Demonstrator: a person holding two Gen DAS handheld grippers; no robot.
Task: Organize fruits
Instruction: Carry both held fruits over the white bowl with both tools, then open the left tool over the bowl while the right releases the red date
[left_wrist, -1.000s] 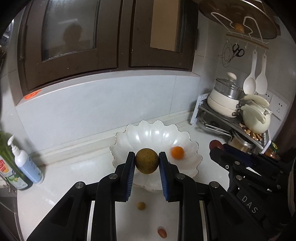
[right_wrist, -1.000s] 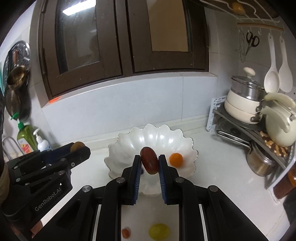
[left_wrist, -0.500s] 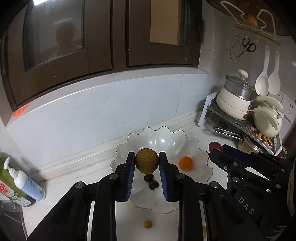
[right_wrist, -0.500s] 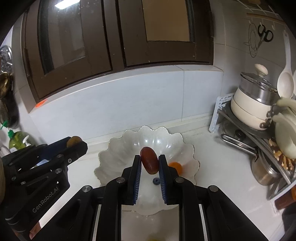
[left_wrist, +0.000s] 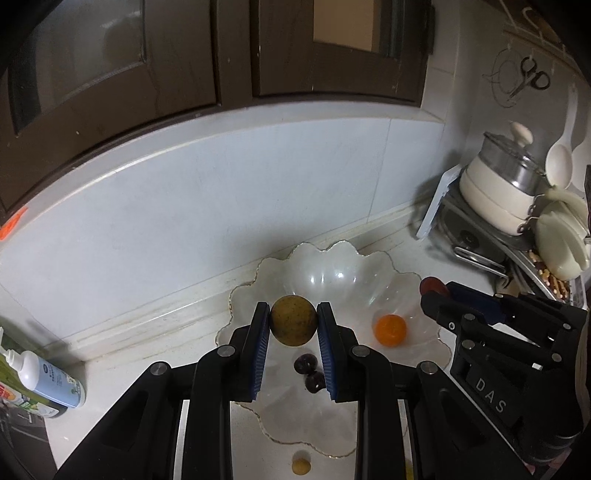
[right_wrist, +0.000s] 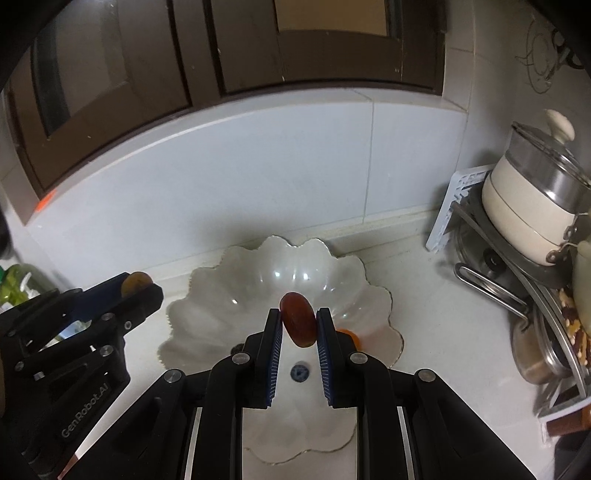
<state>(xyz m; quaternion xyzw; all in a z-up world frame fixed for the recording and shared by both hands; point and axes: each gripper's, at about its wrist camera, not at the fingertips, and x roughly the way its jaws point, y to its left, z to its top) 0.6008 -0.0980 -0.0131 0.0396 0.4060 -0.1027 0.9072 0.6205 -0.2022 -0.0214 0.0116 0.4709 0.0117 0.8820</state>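
Observation:
My left gripper (left_wrist: 293, 325) is shut on a round brown-green fruit (left_wrist: 293, 320) and holds it above the scalloped white bowl (left_wrist: 332, 258). My right gripper (right_wrist: 298, 325) is shut on an oblong dark red fruit (right_wrist: 297, 319) over the same bowl (right_wrist: 258, 273). In the bowl lie a small orange (left_wrist: 390, 329), two dark cherries (left_wrist: 309, 371) and a blueberry (right_wrist: 299, 372). The orange is mostly hidden behind my right fingers in the right wrist view (right_wrist: 351, 336). The right gripper shows at the right of the left view (left_wrist: 430, 286), the left gripper at the left of the right view (right_wrist: 136, 284).
A small yellow-brown fruit (left_wrist: 300, 466) lies on the white counter in front of the bowl. A dish rack with a lidded pot (left_wrist: 506, 184) stands at the right. Soap bottles (left_wrist: 40, 380) stand at the left. A wall and dark cabinets rise behind the bowl.
Both grippers have moved forward and over the bowl with their fruits still held. The bowl's inside with cherries and blueberry has come into view below them.

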